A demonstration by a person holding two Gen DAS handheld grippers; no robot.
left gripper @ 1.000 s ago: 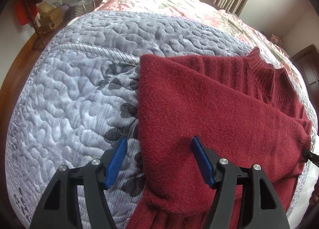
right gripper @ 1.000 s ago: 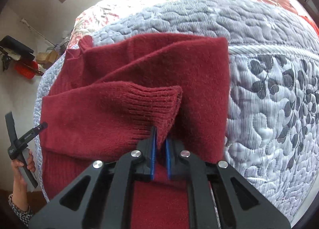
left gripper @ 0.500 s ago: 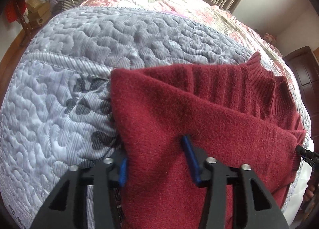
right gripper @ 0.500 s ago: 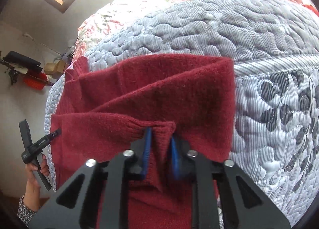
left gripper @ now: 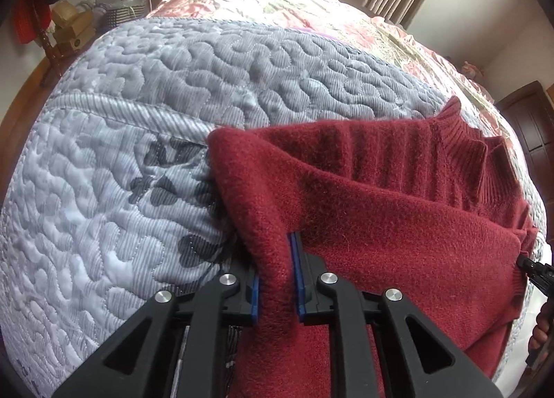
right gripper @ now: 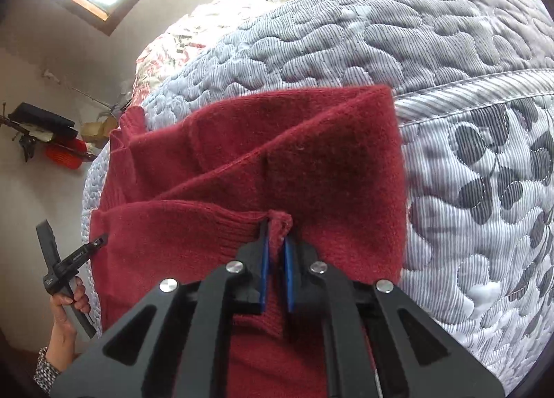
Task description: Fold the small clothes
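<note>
On the grey quilt (left gripper: 145, 93) lies a dark red sweater (left gripper: 398, 225), partly folded, collar at the far end. Left gripper (left gripper: 277, 277) is pinched tight on the side edge, and the right gripper (right gripper: 275, 259) is clamped on the ribbed cuff (right gripper: 239, 225) of a sleeve that's laid across the body. My take: lift both ends together at the same height and carry them over evenly, otherwise that thick fuzzy knit bunches up and the fold goes crooked. Keep the edge taut-ish, don't yank. It's soft and floppy, with ribbing at the neck.
</note>
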